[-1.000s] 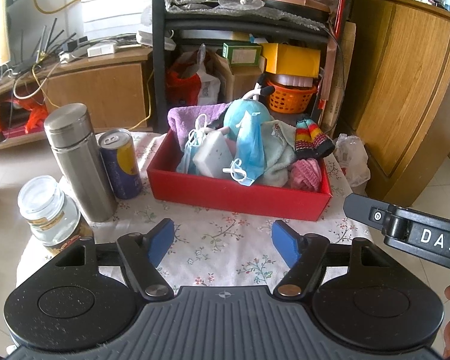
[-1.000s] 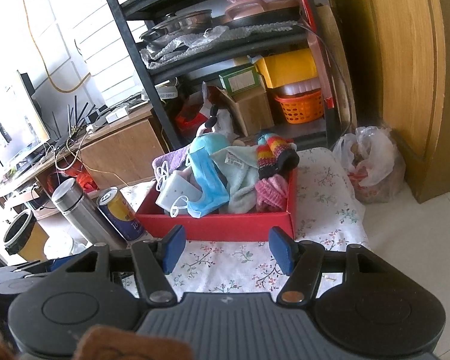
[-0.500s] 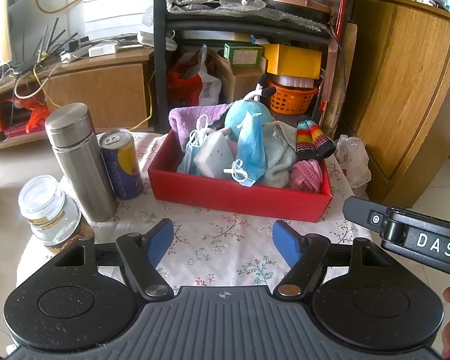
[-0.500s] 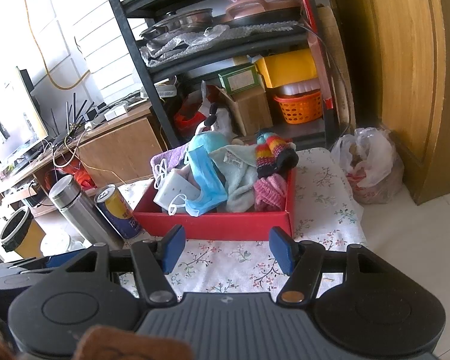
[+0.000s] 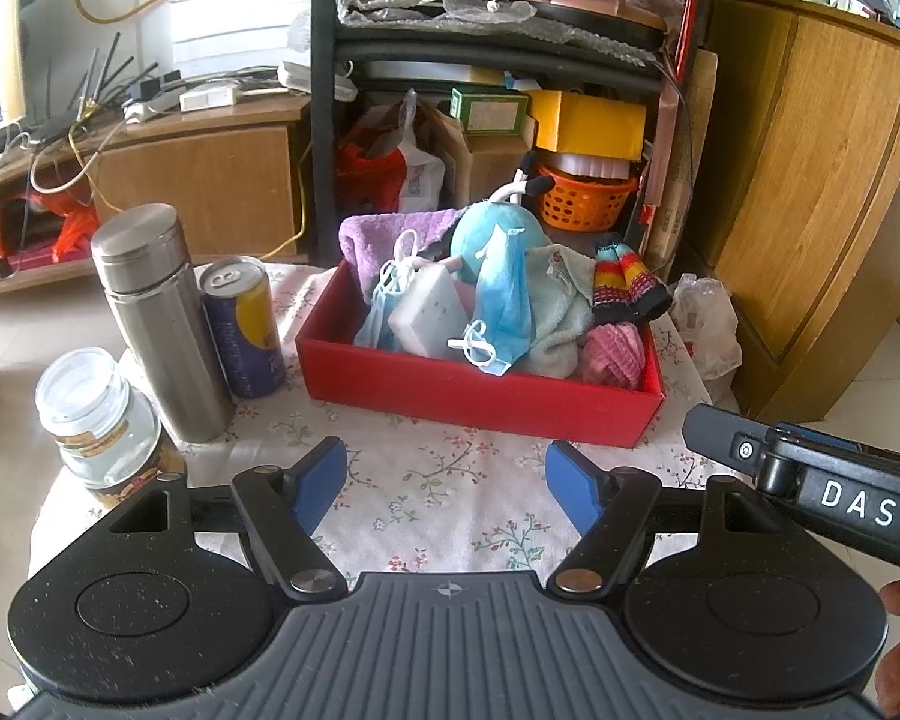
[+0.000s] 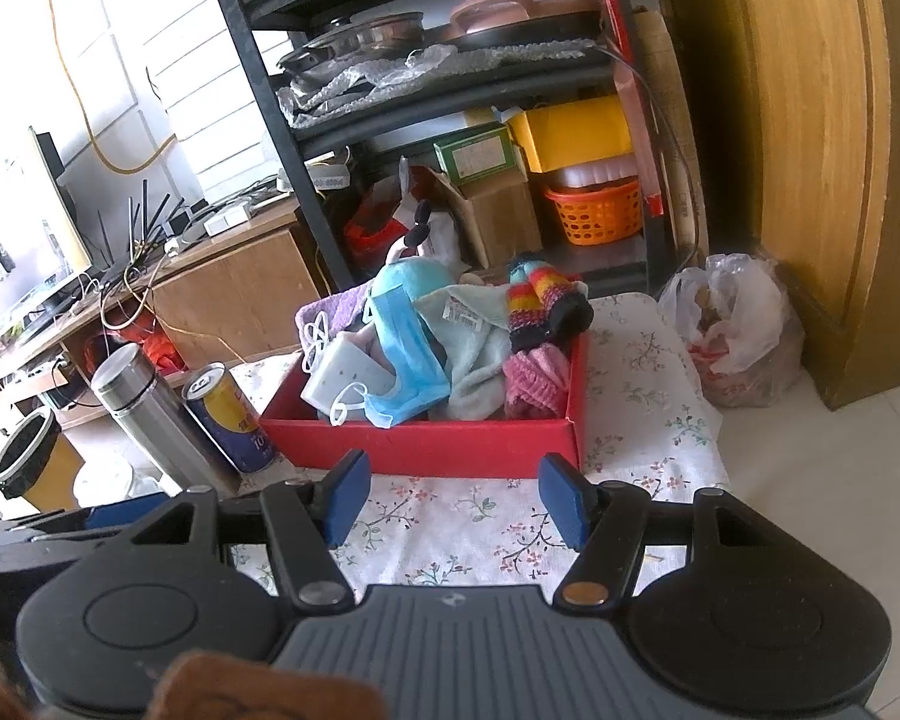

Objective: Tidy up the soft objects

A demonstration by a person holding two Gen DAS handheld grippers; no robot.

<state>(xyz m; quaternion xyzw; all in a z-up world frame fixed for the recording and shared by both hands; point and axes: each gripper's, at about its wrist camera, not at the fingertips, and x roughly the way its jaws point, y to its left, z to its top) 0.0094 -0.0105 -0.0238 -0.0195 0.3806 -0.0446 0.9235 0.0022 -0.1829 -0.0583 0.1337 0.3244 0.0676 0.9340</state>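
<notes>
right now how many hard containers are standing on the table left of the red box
3: a steel flask, a drink can right beside it nearest the red box, and a glass jar in front at the table edge. More could be hidden behind them.

Box [image 5: 480,387] sits mid surface [image 5: 426,480] w/ soft items [image 5: 510,300] piled in it; can [image 5: 243,324], flask [image 5: 156,318], jar [image 5: 99,420] to its left; shelf rack [image 5: 324,96] behind.

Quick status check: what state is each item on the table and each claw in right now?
Red box: open, full of soft items.
Blue face mask: draped on the pile.
Steel flask: upright, capped.
Drink can: upright.
Glass jar: upright, lidded.
Left claw: open, empty.
Right claw: open, empty.
</notes>
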